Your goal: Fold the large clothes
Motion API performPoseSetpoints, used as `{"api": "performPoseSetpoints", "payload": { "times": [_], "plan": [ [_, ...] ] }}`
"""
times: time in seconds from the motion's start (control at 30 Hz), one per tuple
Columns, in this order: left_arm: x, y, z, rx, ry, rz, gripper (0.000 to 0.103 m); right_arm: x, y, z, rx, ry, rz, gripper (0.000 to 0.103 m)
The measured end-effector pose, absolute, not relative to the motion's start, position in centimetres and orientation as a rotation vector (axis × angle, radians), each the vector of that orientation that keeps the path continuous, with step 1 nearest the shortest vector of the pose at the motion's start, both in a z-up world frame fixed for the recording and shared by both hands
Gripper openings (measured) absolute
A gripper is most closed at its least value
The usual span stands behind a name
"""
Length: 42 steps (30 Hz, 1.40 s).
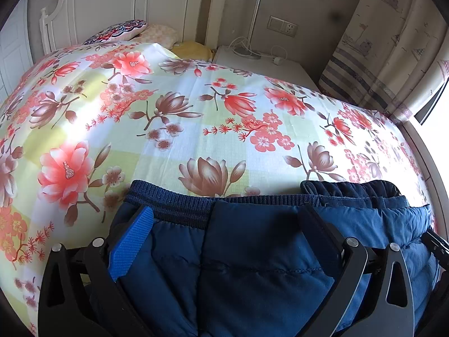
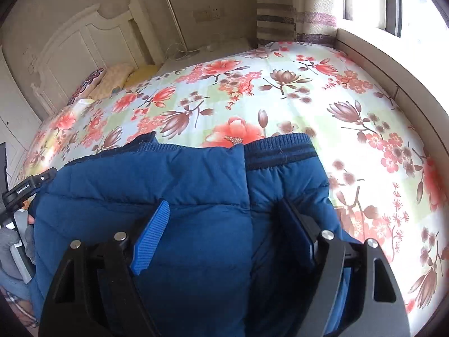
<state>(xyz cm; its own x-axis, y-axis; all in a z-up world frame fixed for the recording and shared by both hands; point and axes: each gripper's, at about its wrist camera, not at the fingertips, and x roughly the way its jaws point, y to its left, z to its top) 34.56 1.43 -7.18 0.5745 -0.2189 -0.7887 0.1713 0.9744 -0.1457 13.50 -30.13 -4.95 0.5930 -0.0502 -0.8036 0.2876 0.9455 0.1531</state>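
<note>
Both grippers are over the blue puffy coat [image 1: 252, 252] on the flowery bed [image 1: 196, 118]. My left gripper [image 1: 224, 241] has its jaws wide, with the coat lying under and between them, and the pads do not pinch it. My right gripper [image 2: 224, 241] is wide too, with a fold line of the coat running between its fingers. Nothing is held in either one.

The coat lies at 6 o'clock on the bed, close to me. Its ribbed hem [image 2: 280, 151] points to 12 o'clock, toward the window [image 2: 398, 0] and the headboard [image 1: 126, 2]. One flap already lies over the other, so I think the first fold is made and I am in the middle of the job.

Next I think I should pinch the coat's near edge with both grippers and bring it toward 12 o'clock. The coat is thick and springy, so it may pop open again.
</note>
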Motion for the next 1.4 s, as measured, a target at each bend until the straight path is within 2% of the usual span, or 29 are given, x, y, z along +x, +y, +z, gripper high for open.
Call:
{"api": "performPoseSetpoints", "payload": {
  "times": [0.07,0.2,0.37,0.47,0.57,0.63,0.73,0.97,1.13,1.4],
  "plan": [
    [34.6,1.4,-7.2,-0.056,0.931,-0.229,0.099,14.0,-29.2,-5.1,0.217,0.930,-0.216,0.080],
    [34.5,1.5,-7.0,-0.059,0.927,-0.226,0.099,13.5,-29.9,-4.6,0.262,0.899,-0.208,0.080],
    [30.4,1.1,-3.3,0.009,0.753,-0.131,0.098,10.9,-27.1,-1.0,0.149,0.789,-0.177,0.080],
    [26.7,-1.5,-2.1,0.081,0.728,-0.270,0.099,10.9,-22.7,-0.2,0.022,0.815,-0.058,0.080],
    [24.6,-5.7,-5.5,0.313,0.794,-0.369,0.099,11.9,-18.3,-2.9,-0.112,0.936,0.061,0.080],
    [24.3,-7.5,-7.5,0.419,0.821,-0.351,0.099,12.2,-17.3,-4.0,-0.148,0.943,0.039,0.082],
    [25.1,-6.8,-7.7,0.358,0.861,-0.373,0.099,12.5,-18.4,-4.0,-0.073,0.959,0.056,0.086],
    [25.6,-4.7,-7.9,0.245,0.888,-0.390,0.099,10.3,-24.1,-2.5,0.041,0.887,-0.169,0.087],
    [25.6,-4.8,-7.8,0.241,0.884,-0.389,0.099,9.5,-28.4,-4.6,0.212,0.920,-0.154,0.087],
    [25.6,-4.8,-7.8,0.244,0.884,-0.388,0.099,9.1,-27.7,-4.0,0.167,0.904,-0.172,0.088]
  ]
}}
